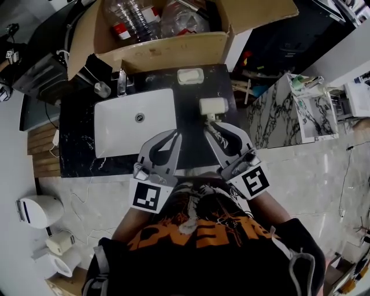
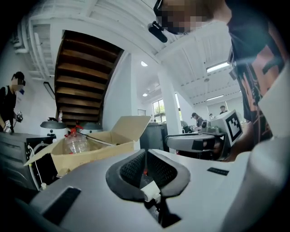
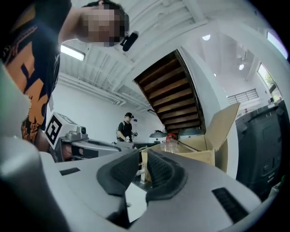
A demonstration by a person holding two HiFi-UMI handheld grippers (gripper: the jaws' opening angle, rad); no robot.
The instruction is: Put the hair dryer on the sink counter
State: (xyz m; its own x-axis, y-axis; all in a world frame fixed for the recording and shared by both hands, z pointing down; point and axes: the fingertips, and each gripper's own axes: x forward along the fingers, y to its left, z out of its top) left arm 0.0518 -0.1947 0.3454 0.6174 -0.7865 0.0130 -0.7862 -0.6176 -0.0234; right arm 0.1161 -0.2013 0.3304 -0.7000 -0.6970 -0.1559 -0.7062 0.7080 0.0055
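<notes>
A white hair dryer lies on the black marble sink counter, to the right of the white basin. My right gripper reaches to the dryer's near end. In the right gripper view its jaws stand a narrow slit apart with a pale piece of the hair dryer pinched between the pads. My left gripper hangs over the counter's front, beside the basin's right corner. Its jaws meet at the tips with nothing between them.
An open cardboard box with plastic bottles stands behind the counter. A faucet and a white soap dish sit at the counter's back. A marble-patterned unit stands to the right, a toilet at lower left.
</notes>
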